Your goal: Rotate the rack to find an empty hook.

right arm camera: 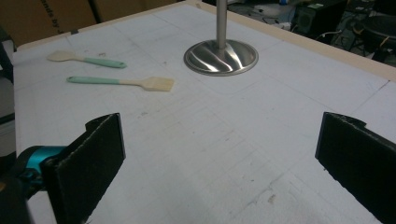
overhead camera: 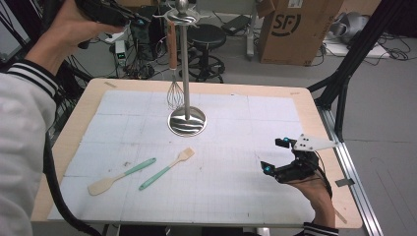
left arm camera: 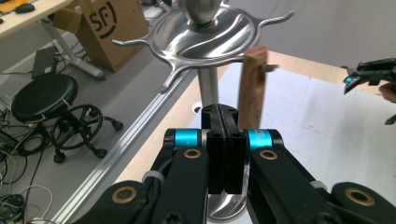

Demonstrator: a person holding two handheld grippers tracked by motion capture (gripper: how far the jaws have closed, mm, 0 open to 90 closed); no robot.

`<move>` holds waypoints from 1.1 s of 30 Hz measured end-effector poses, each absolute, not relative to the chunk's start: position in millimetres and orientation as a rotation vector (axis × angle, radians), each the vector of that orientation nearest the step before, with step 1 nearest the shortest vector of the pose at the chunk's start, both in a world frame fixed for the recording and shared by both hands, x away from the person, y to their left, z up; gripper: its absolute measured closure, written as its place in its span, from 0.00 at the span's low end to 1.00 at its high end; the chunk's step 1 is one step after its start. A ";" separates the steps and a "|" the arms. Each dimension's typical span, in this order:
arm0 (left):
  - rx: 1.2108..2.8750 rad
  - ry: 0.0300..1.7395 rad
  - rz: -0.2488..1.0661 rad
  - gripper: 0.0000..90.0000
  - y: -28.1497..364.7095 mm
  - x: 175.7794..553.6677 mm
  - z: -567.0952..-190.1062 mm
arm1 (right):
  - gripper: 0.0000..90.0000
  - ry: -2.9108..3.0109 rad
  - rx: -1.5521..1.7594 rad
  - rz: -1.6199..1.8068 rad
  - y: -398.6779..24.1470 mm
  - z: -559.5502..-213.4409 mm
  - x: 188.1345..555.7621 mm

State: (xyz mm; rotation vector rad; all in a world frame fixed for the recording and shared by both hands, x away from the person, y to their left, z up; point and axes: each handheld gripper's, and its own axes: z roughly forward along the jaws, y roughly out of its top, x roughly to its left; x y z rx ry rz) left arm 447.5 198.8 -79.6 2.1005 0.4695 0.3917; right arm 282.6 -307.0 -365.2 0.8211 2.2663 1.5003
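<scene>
Right gripper (overhead camera: 277, 158), jaws wide apart, empty, resting low at the table's (overhead camera: 314, 105) near corner. Left gripper (left arm camera: 225, 140), jaws pressed together on nothing, raised beside the rack (overhead camera: 186, 64) top. Whisk (overhead camera: 173, 73) hangs from a rack hook. Spoon (overhead camera: 121, 176) and spatula (overhead camera: 167, 168) lie side by side on the mat; judged next: open over one, grasp its handle, hang it
</scene>
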 end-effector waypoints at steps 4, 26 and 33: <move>2.095 0.459 0.395 1.00 202.4 434.9 -76.1 | 0.00 2.259 0.829 1.505 -309.0 -365.0 281.5; 2.094 0.388 0.396 1.00 188.4 385.8 -68.0 | 0.00 2.260 0.838 1.501 -311.5 -368.6 283.2; 2.112 0.392 0.375 1.00 174.3 393.1 -71.4 | 0.00 2.272 0.847 1.494 -309.9 -369.6 283.5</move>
